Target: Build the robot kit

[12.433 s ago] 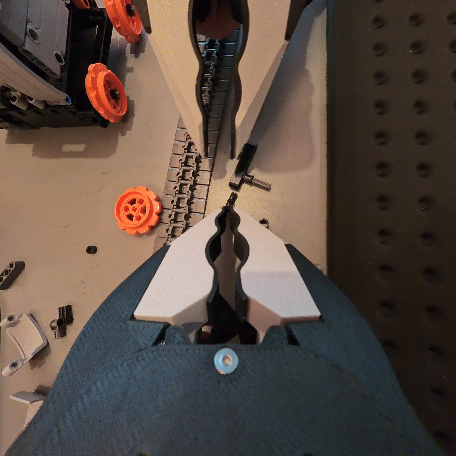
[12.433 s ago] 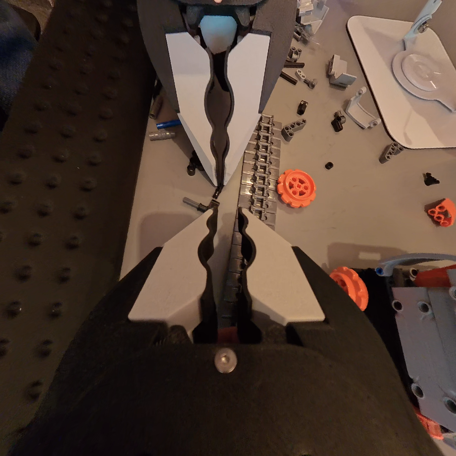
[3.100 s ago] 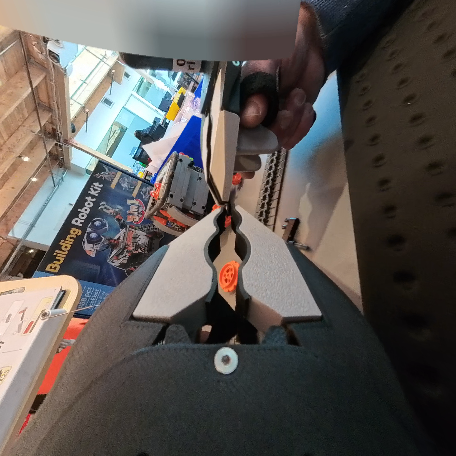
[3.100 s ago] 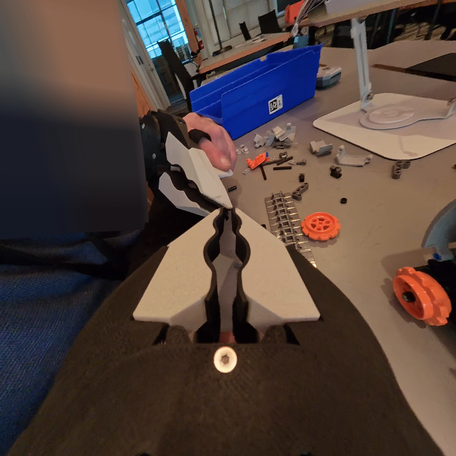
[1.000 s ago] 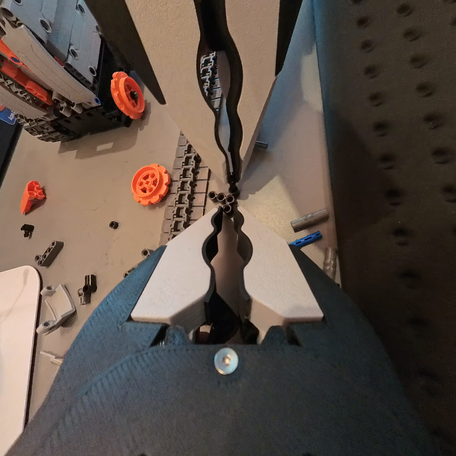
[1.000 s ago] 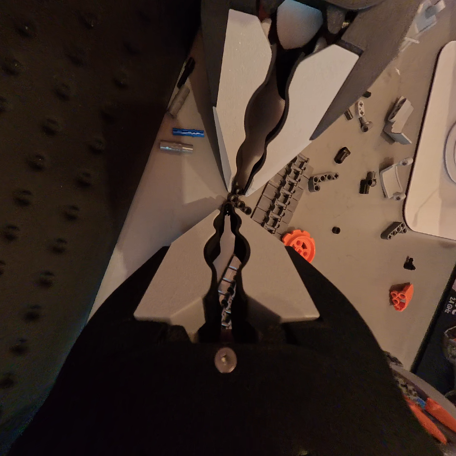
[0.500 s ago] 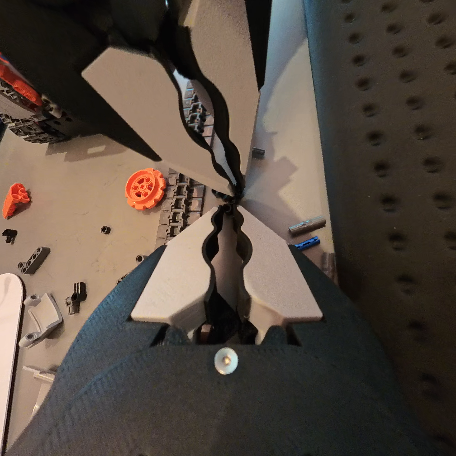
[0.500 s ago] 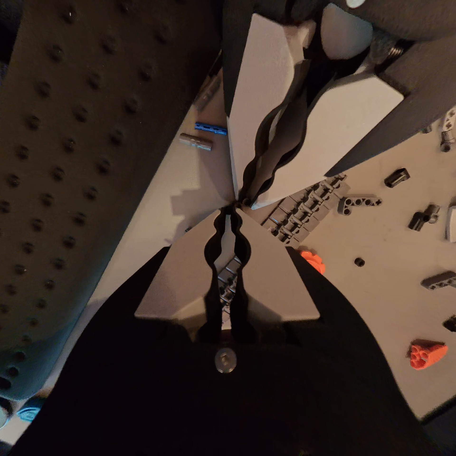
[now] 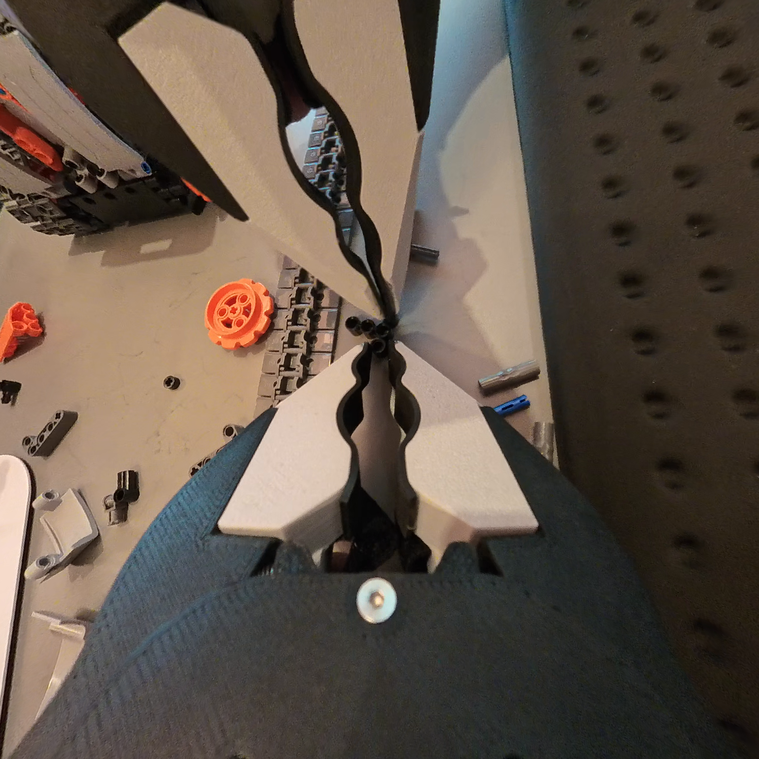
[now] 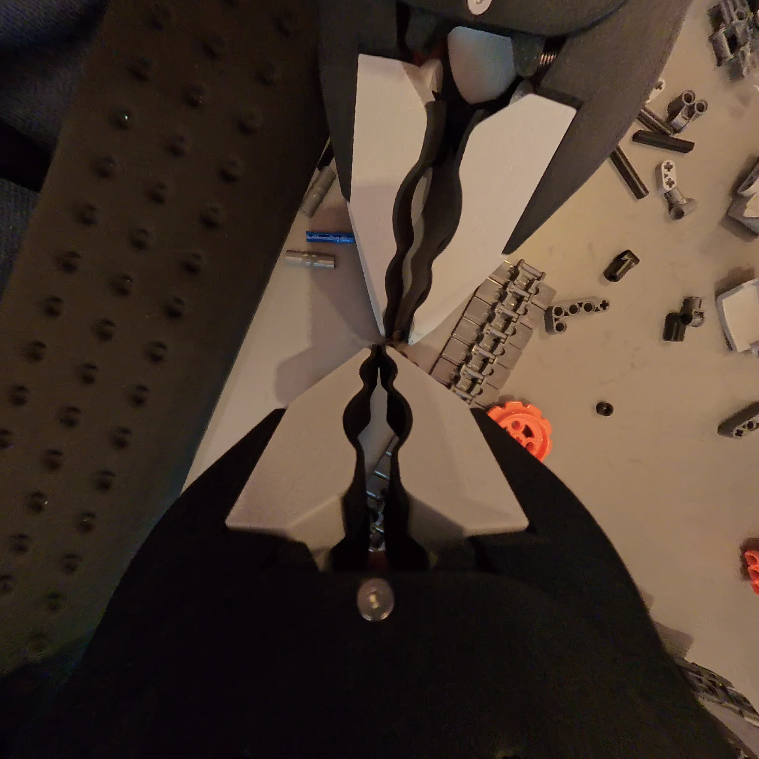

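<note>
Edge of a white board [image 9: 12, 534] at far left of the left wrist view, flat on the grey table [image 9: 123, 287]. Just right of it, a grey curved panel [image 9: 65, 525], a black connector [image 9: 121, 493] and a dark grey bent beam [image 9: 49, 433], all loose and apart. Higher up, an orange wedge piece [image 9: 18, 328], and beyond that a built model [image 9: 82, 164] in grey, black and orange, partly hidden behind a gripper body.

Moving on: orange toothed wheel [image 9: 239, 314] lying flat, right beside a strip of grey track links [image 9: 304, 341]. Touching or not, hard to call.

Now the middle, tip to tip! Left gripper [image 9: 380, 347] coming up from below, clenched on the lower leg of a small black beam [image 9: 365, 326] with round holes, held clear above the track strip. Right gripper [image 9: 388, 316] reaching down from the top, tilted, tips squeezed together on that same beam's right end, by the look of it; blurred just there. Beam's free holes sticking out leftwards over the track.

Further right: a short grey pin [image 9: 509, 376] and a blue pin [image 9: 510, 404] near each other on the table. Last, a dark studded mat [image 9: 636, 287] filling the right side.
</note>
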{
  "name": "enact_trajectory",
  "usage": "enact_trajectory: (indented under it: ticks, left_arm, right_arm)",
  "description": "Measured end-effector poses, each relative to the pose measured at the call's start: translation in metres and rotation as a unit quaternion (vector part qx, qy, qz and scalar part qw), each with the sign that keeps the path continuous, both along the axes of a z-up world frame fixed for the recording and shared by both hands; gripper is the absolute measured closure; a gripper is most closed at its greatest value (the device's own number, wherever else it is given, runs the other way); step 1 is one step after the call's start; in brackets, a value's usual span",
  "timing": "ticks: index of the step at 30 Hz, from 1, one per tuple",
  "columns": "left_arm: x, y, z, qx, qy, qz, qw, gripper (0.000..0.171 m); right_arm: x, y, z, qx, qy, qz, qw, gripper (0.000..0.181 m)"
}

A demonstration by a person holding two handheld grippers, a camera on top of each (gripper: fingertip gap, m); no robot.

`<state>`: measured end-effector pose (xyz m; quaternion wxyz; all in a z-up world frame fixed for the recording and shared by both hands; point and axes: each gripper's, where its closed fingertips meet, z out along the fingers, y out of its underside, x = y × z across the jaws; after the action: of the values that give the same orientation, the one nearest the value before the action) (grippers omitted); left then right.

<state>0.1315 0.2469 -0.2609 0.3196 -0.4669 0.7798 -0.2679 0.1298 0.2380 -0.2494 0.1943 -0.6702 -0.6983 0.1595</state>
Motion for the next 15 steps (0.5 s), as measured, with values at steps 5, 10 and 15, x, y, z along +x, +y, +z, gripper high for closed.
enact_trajectory:
  ticks: [5,10,15]
  left_arm:
    - [0.0003,0.0,-0.0001,-0.003,0.0,0.0,1.0,0.164]
    - [0.0006,0.0002,-0.0002,-0.003,0.001,0.0,1.0,0.164]
    - [0.0008,0.0002,-0.0003,-0.006,0.001,0.0,1.0,0.164]
  right_arm:
    - [0.0013,0.0001,0.0052,0.005,0.007,0.0,1.0,0.181]
    - [0.0064,0.0003,0.0003,0.007,-0.008,-0.003,1.0,0.181]
    - [0.0071,-0.0012,-0.0006,-0.005,-0.031,-0.005,0.999,0.181]
